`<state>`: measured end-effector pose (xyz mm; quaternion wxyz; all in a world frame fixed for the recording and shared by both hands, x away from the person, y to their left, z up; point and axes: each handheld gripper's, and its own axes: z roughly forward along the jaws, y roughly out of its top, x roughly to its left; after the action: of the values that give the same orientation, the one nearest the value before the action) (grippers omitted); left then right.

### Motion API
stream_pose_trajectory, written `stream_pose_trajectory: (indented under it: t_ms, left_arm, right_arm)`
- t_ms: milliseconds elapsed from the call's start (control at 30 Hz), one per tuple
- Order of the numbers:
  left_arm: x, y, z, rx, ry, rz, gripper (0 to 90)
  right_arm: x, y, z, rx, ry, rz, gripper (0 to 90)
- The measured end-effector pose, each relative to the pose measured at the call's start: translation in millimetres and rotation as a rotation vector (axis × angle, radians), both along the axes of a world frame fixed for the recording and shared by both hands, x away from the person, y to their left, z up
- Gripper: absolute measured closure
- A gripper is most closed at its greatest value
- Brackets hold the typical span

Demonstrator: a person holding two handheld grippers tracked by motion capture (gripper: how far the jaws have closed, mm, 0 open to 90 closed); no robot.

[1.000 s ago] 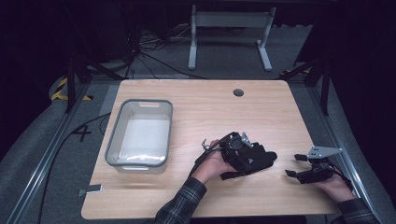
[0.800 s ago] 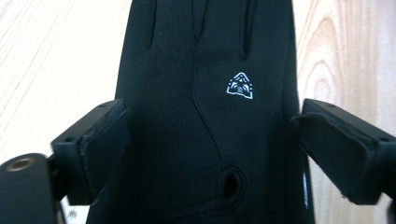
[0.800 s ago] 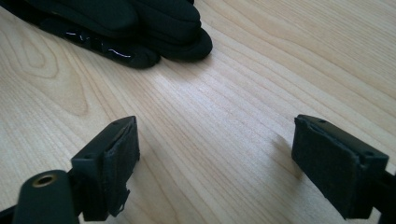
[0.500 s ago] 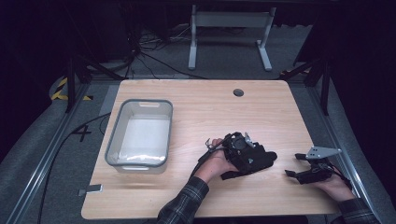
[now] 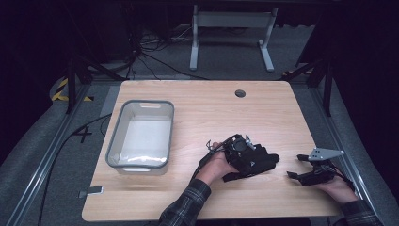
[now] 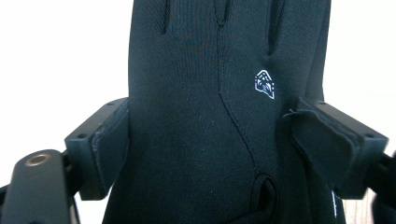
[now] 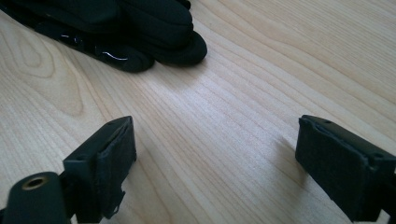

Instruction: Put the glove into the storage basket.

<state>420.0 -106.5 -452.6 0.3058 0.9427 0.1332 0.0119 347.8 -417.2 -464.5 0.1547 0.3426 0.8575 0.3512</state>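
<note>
Fingers of your left gripper [image 6: 205, 154] are clamping the black glove [image 6: 219, 93]; right gripper [image 7: 215, 163] is gaping empty.
You're holding the glove near the table's [image 5: 207, 103] right front; the grey bin [image 5: 115, 150] is waiting empty at left.

I'm seeing plaid flannel sleeves [image 5: 186, 207] covering both forearms. I'm looking at a black left gripper [image 6: 219, 154] and right gripper [image 7: 215, 163], each showing blocky jaws faced with frayed dark padding, a brass-ringed screw hole, and the right carrying a grey three-cornered plate [image 5: 324, 153].
</note>
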Motion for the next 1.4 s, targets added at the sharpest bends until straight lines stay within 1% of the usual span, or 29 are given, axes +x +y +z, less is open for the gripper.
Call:
stream_pose_trajectory:
  t_ms: [100,133,200,233,267,367,433,533,567,667,700,733,800,900,933,1033,1233,1267,1333,1400]
  left_arm:
    - [-1.4,0.3,2.5,0.006,0.003,-0.011,28.9]
    - [-1.8,0.2,3.1,0.007,0.005,-0.017,36.4]
    - [-4.5,-0.6,5.7,0.013,0.02,-0.041,46.3]
    - [-4.5,-0.6,5.7,0.013,0.02,-0.041,51.0]
    - [-6.8,-2.0,6.9,0.019,0.034,-0.052,55.8]
    - [-7.4,-2.4,7.8,0.025,0.035,-0.067,61.6]
    - [-8.3,-3.1,8.3,0.026,0.038,-0.067,63.4]
    - [-7.9,-3.1,9.3,0.028,0.058,-0.054,65.1]
    - [-7.9,-3.1,9.3,0.028,0.058,-0.054,65.5]
    - [-7.9,-2.2,10.8,0.023,0.082,-0.042,66.1]
    - [-7.9,-2.2,10.8,0.023,0.082,-0.042,66.1]
    - [-8.0,-1.5,12.4,0.022,0.091,-0.047,66.1]
    - [-8.3,-1.5,13.3,0.017,0.088,-0.045,66.1]
    - [-9.4,-0.2,18.1,0.02,0.091,-0.039,66.1]
    - [-9.6,0.7,19.6,0.014,0.092,-0.038,66.0]
    - [-10.6,4.3,25.5,0.004,0.101,-0.036,66.0]
    - [-10.6,11.1,38.5,-0.012,0.096,-0.024,65.9]
    - [-11.0,12.8,40.8,-0.013,0.1,-0.015,65.9]
    - [-10.4,15.5,44.3,-0.016,0.092,-0.009,65.9]
    - [-9.5,20.5,48.2,-0.031,0.094,0.014,65.9]
  right_arm:
    - [-0.1,0.0,-0.2,0.002,0.0,-0.001,12.6]
    - [-0.2,0.1,-0.3,0.001,0.0,-0.003,12.4]
    - [-0.3,0.0,-0.6,0.004,-0.002,-0.002,12.3]
    - [-0.3,0.0,-0.6,0.004,-0.002,-0.002,12.3]
    - [-0.3,-0.1,-0.7,0.005,-0.003,-0.001,12.1]
    - [-0.4,0.1,-1.3,0.008,-0.006,-0.001,11.4]
    - [-0.4,0.1,-1.6,0.011,-0.008,-0.002,11.3]
    - [-0.6,0.0,-2.0,0.014,-0.01,-0.002,10.8]
    - [-0.6,0.0,-2.0,0.014,-0.01,-0.002,10.8]
    - [-0.7,0.3,-2.3,0.015,-0.011,0.0,10.0]
    - [-0.7,0.3,-2.3,0.015,-0.011,0.0,10.0]
    - [-0.6,0.3,-2.5,0.016,-0.013,0.001,9.8]
    - [-0.6,0.2,-2.5,0.015,-0.013,0.002,9.8]
    - [-0.7,0.1,-2.5,0.016,-0.012,0.003,9.8]
    - [-0.6,0.0,-2.5,0.016,-0.012,0.004,9.8]
    - [-0.6,-0.1,-2.5,0.016,-0.013,0.005,9.8]
    - [-0.6,-0.1,-2.5,0.016,-0.012,0.005,9.8]
    - [-0.6,-0.1,-2.5,0.016,-0.012,0.005,9.8]
    - [-0.6,-0.1,-2.5,0.016,-0.013,0.005,9.8]
    - [-0.6,-0.1,-2.5,0.016,-0.012,0.005,9.8]
